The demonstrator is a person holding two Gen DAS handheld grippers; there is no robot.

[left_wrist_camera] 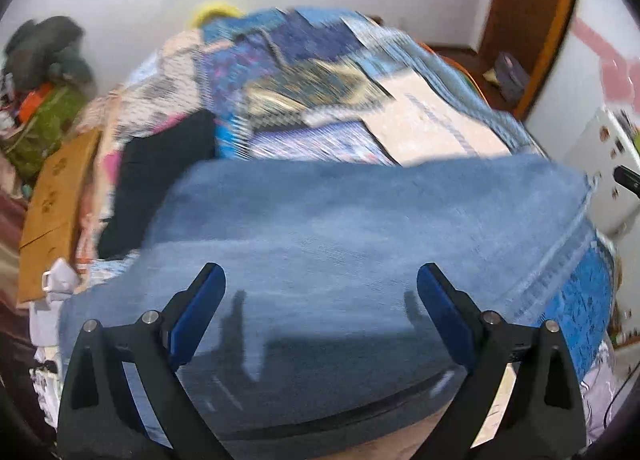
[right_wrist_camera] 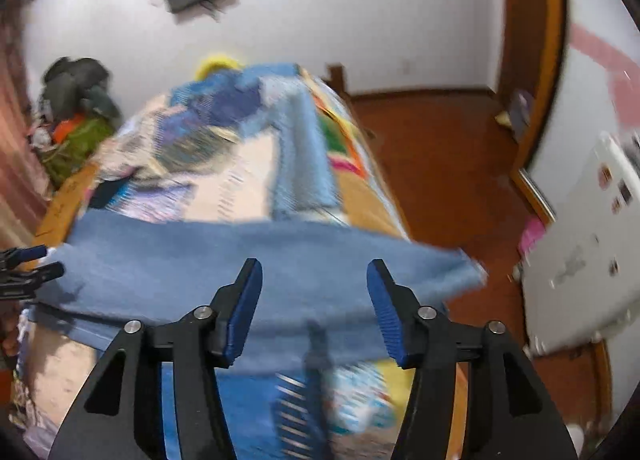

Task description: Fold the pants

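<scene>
Blue denim pants (left_wrist_camera: 340, 244) lie folded in a wide band across the near end of a bed covered with a patchwork quilt (left_wrist_camera: 304, 100). My left gripper (left_wrist_camera: 320, 288) is open and empty, hovering just above the pants; its shadow falls on the denim. In the right wrist view the pants (right_wrist_camera: 248, 260) stretch across the bed, their right end reaching the bed's edge. My right gripper (right_wrist_camera: 314, 280) is open and empty above the near edge of the pants. The left gripper's fingers (right_wrist_camera: 24, 260) show at the far left.
A black garment (left_wrist_camera: 160, 180) and a cardboard sheet (left_wrist_camera: 56, 196) lie left of the pants. A clothes pile (left_wrist_camera: 44, 80) sits at the back left. A white fridge (right_wrist_camera: 588, 244) and red-brown floor (right_wrist_camera: 440, 164) are to the right of the bed.
</scene>
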